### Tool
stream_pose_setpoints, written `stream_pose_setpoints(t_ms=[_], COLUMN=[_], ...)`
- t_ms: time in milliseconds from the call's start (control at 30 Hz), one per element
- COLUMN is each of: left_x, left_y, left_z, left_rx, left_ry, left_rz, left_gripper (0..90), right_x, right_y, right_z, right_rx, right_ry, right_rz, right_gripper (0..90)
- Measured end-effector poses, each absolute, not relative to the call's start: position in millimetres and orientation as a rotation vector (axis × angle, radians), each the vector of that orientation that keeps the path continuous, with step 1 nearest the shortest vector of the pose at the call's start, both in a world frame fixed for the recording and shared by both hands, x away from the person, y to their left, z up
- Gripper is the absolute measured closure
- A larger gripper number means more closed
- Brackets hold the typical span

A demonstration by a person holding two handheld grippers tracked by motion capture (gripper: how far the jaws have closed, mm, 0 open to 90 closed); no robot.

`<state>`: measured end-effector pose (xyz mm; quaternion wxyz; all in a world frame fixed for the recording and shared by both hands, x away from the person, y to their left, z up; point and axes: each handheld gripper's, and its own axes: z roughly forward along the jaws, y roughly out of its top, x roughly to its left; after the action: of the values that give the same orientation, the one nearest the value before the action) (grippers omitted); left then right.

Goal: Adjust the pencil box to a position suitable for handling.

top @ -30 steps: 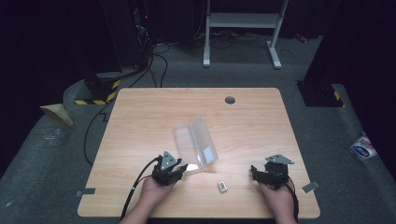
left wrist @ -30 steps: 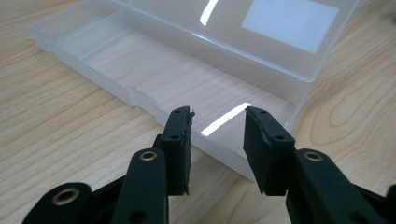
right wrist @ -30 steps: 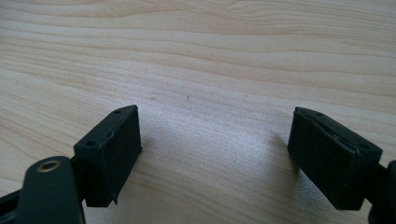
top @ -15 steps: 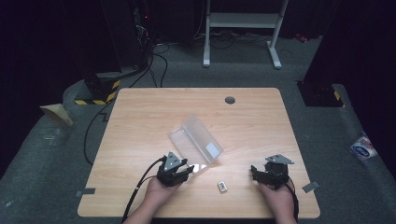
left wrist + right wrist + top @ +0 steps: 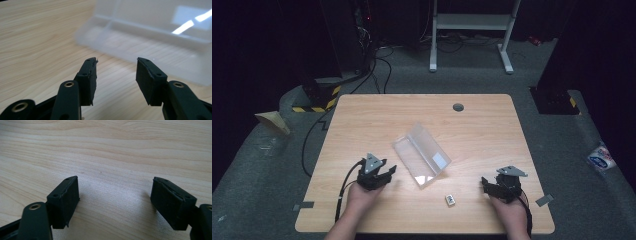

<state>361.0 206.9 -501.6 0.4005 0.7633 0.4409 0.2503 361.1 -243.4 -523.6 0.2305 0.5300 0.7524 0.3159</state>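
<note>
A clear plastic box [image 5: 422, 155] lies open in the middle of the wooden table [image 5: 377, 115], its lid tilted up. In the left gripper view the clear plastic box [image 5: 155, 37] stands just ahead of the tips. My left gripper [image 5: 390, 173] sits left of the box and apart from it. Its jaws [image 5: 117, 61] have just been opening, with nothing between them. Near the front right my right gripper [image 5: 485, 184] rests low over bare wood, open [image 5: 115, 180]. Its jaws have just been closing a little on nothing. A small white piece [image 5: 450, 200] lies between the two hands.
A round cable hole [image 5: 458, 107] sits near the table's far edge. On the dark floor beyond are cables [image 5: 377, 65] and a white stand [image 5: 472, 30]. A folded card [image 5: 273, 122] lies at the left and a packet [image 5: 601, 157] at the right.
My left gripper has let go of the box's near edge, opened and drawn back to the left. The box has settled flatter on the table. The right hand has stayed put.
</note>
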Motion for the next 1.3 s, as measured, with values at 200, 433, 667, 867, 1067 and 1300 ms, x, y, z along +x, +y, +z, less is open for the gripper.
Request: stream_pose_setpoints(t_ms=[200,433,667,867,1067,1300], left_x=[360.2,357.0,357.0,356.7,352.5,340.8], left_y=[259.3,289.7,302.9,305.8,303.8,305.9], left_z=[-511.8,-514.4,-522.2,-528.3,-528.7,-529.0], left_rx=[1.932,1.89,1.898,1.874,1.883,1.888], left_ry=[1.28,1.393,1.47,1.498,1.494,1.483], left_rz=[0.704,0.746,0.731,0.688,0.676,0.668], left_gripper=[46.2,42.4,38.7,33.3,25.9,25.0], right_x=[356.2,356.5,366.1,364.4,361.4,365.6], right_y=[-243.4,-221.3,-195.8,-179.4,-169.2,-150.8], right_z=[-518.9,-501.4,-479.9,-474.6,-476.5,-479.1], right_rx=[1.399,1.333,1.271,1.225,1.188,1.14], right_ry=[2.061,2.065,2.043,2.057,2.098,2.107], right_rz=[0.915,0.986,1.077,1.145,1.177,1.21], right_gripper=[24.7,31.5,34.5,33.3,33.1,37.9])
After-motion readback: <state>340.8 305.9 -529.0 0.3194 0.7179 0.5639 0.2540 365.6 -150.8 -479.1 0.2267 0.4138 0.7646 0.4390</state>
